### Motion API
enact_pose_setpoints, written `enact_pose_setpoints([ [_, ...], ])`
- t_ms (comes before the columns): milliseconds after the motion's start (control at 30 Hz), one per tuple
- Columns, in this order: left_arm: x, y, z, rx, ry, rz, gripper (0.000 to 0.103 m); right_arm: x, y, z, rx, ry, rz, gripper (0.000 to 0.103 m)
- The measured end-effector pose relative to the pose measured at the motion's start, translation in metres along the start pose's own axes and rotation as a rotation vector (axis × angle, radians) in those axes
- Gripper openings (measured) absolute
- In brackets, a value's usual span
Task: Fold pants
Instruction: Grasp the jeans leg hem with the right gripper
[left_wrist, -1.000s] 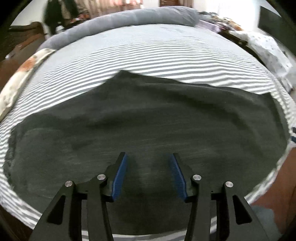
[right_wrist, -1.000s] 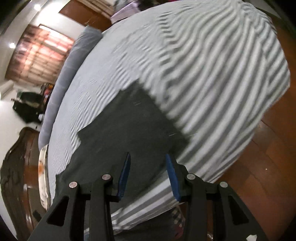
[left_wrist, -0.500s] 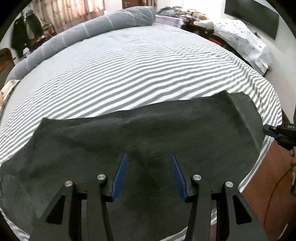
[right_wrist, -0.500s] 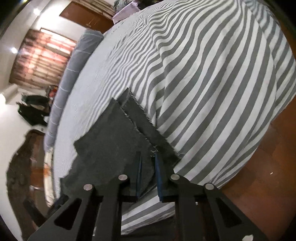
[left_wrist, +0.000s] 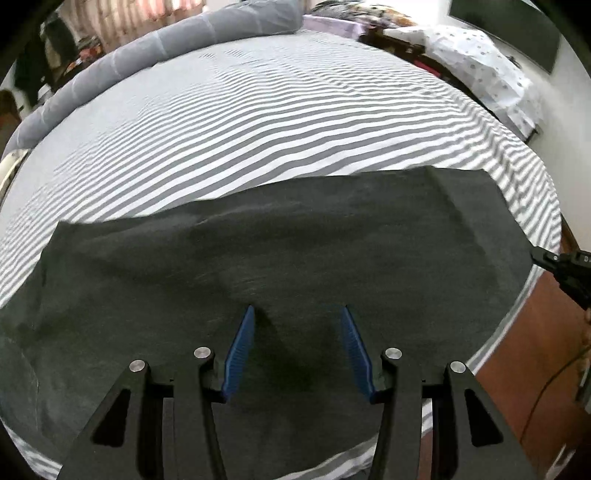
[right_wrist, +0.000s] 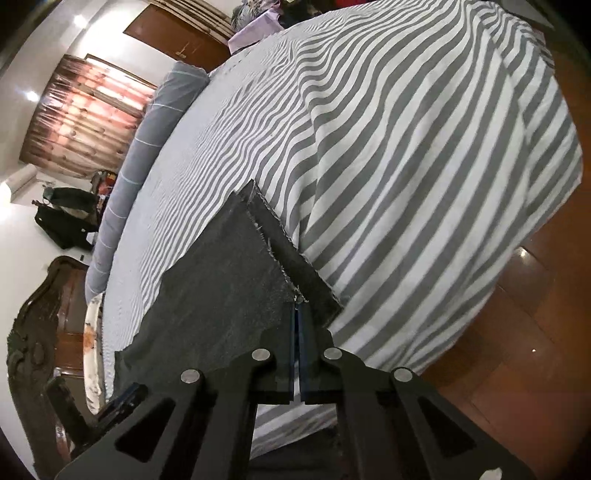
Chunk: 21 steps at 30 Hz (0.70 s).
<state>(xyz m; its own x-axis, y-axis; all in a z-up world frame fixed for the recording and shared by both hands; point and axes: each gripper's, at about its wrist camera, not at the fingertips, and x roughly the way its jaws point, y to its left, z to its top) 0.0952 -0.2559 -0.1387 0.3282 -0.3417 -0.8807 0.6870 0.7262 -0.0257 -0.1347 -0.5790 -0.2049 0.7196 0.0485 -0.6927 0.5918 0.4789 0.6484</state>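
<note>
from my left wrist, the pants run off the lower left edge, and my own fingers cover part of their near hem. my right gripper pokes in at the right edge, mostly cut off. from my right wrist, my shut jaws hide the pinched cloth edge.

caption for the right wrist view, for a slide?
Right gripper pinches the frayed hem of dark pants on a striped bedsheet.
</note>
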Motion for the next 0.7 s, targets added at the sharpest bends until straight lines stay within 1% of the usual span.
enact_pose_setpoints([
  [67,0.0,-0.007,0.0,0.016,0.001,-0.01,0.05,-0.001,-0.002,-0.002,0.0,0.001,-0.004,0.002],
  [133,0.001,-0.013,-0.001,0.035,0.005,-0.016,0.05,0.004,-0.002,0.0,-0.03,0.009,-0.024,0.004],
  [200,0.004,-0.017,0.0,0.052,0.015,-0.007,0.05,0.006,-0.004,0.005,-0.037,0.021,0.0,0.006],
  [233,0.004,-0.018,0.0,0.052,0.02,-0.003,0.05,0.004,-0.004,0.007,-0.038,0.009,-0.004,0.007],
  [300,0.004,-0.017,0.001,0.041,0.021,-0.013,0.05,0.0,-0.007,0.013,-0.048,-0.002,0.029,0.01],
  [333,0.004,-0.016,0.0,0.038,0.025,-0.016,0.05,-0.001,-0.009,0.018,-0.052,0.001,0.054,0.012],
  [367,0.006,-0.015,0.0,0.036,0.034,-0.017,0.05,-0.001,-0.01,0.023,-0.064,0.0,0.059,0.013],
  [433,0.008,-0.015,-0.001,0.033,0.043,-0.014,0.05,0.001,-0.013,0.034,-0.092,0.002,0.06,0.02],
  [600,0.011,-0.015,-0.001,0.031,0.054,-0.006,0.05,0.019,-0.023,0.055,-0.131,0.081,0.128,0.021],
  [667,0.012,-0.014,-0.002,0.028,0.061,-0.006,0.05,0.025,-0.024,0.056,-0.161,0.108,0.134,0.021],
  [700,0.014,-0.015,-0.001,0.025,0.064,-0.007,0.05,0.03,-0.023,0.054,-0.181,0.135,0.143,0.021],
])
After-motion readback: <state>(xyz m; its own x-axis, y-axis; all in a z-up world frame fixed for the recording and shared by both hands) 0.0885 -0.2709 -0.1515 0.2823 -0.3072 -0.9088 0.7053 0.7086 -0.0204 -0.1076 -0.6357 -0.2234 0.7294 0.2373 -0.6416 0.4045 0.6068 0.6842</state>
